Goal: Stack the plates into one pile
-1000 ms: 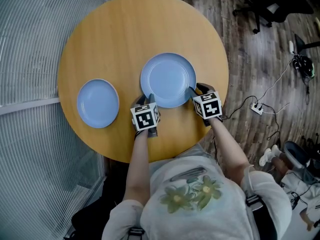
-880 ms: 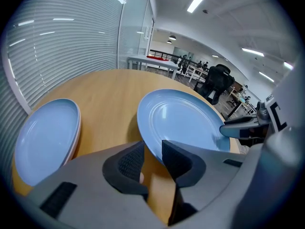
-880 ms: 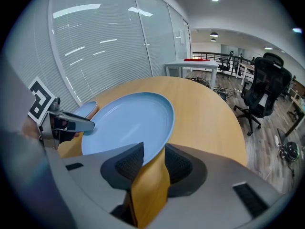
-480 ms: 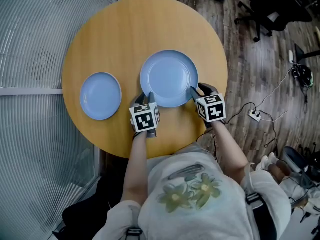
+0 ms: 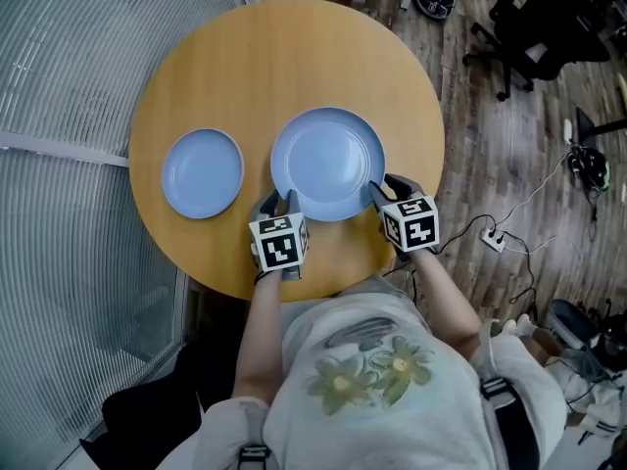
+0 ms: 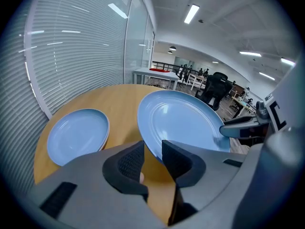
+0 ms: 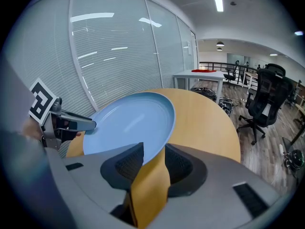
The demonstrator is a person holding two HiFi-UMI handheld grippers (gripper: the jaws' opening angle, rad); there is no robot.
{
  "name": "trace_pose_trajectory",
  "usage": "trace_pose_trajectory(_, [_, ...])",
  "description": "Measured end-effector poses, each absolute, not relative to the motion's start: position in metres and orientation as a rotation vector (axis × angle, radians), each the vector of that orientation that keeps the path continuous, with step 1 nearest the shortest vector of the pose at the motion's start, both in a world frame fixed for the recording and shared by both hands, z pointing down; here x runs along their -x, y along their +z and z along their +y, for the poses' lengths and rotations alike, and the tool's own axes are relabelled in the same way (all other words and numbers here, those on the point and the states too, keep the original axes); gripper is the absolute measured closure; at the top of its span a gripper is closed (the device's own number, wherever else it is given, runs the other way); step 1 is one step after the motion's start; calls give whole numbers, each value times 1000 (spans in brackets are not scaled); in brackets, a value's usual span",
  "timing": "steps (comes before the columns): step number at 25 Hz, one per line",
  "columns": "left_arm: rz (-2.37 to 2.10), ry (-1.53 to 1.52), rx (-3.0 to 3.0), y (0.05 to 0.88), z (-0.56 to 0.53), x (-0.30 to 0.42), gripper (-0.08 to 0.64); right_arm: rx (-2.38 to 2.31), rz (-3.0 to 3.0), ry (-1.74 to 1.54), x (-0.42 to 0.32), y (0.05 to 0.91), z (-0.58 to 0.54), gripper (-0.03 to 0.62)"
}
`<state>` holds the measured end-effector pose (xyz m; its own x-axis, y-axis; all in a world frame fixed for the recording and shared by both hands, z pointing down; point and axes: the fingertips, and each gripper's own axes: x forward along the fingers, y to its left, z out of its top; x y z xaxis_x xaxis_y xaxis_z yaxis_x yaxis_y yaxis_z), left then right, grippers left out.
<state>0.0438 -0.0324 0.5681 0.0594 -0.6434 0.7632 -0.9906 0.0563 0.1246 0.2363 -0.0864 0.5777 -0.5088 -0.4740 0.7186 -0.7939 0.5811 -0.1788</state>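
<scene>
Large plate (image 5: 328,163) has its near rim pinched in left claw (image 5: 284,204) and right claw (image 5: 377,191).

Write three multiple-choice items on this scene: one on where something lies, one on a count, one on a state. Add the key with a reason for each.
1. In the head view, where is the small plate relative to the large plate?
A. Stacked on top of it
B. To its left, apart from it, on the table
C. On the floor

2. How many plates are in view?
A. One
B. Four
C. Two

3. What is the state of the large plate?
A. Gripped at its near rim by the left gripper and the right gripper
B. Untouched, with both grippers far from it
C. Broken in pieces

Key:
1 B, since the head view shows bare wood between the two plates.
2 C, since only two blue plates show.
3 A, since each gripper view shows the rim between that gripper's jaws.
</scene>
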Motion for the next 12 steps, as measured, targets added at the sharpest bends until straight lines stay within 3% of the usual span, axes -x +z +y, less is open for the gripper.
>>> trace_pose_trajectory(12, [-1720,657,-1621,563,22,-36,428,-923,-2204,633,-223,576,-47,434])
